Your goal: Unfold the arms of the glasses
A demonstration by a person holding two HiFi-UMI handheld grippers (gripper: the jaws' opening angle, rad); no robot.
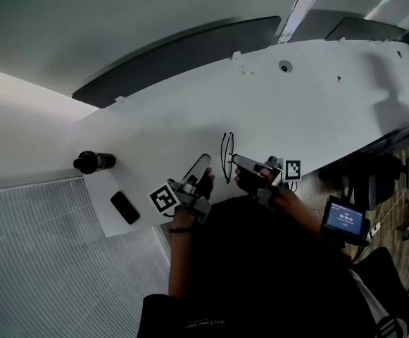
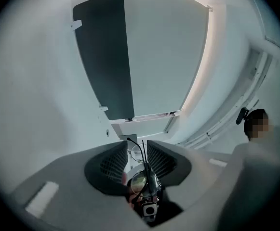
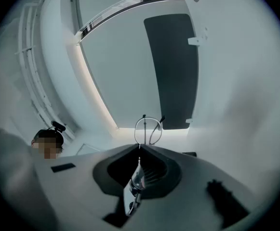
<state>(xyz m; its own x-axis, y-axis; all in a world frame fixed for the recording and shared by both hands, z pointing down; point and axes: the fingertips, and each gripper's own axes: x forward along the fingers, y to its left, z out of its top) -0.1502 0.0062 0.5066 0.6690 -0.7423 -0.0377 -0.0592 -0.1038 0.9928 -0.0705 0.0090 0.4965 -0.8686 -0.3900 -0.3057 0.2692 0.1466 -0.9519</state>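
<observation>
- Right gripper (image 3: pixel 140 147): pinched shut on the glasses (image 1: pixel 227 158), which stand at 12 o'clock from its tips, over the table (image 1: pixel 190 111) edge.
- Left gripper (image 2: pixel 137 146), at 8 o'clock of the glasses: jaws wide apart astride them, pressing on nothing.
- Could bend a hinge if closed across frame and arm together; could twist loose from so thin a pinch.

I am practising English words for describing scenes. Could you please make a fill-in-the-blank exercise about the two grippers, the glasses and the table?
1. The right gripper is ___ on the glasses.
2. The jaws of the left gripper stand ___, with the glasses between them.
3. The black phone lies on the ___ table.

Missing words: shut; apart; white.
</observation>
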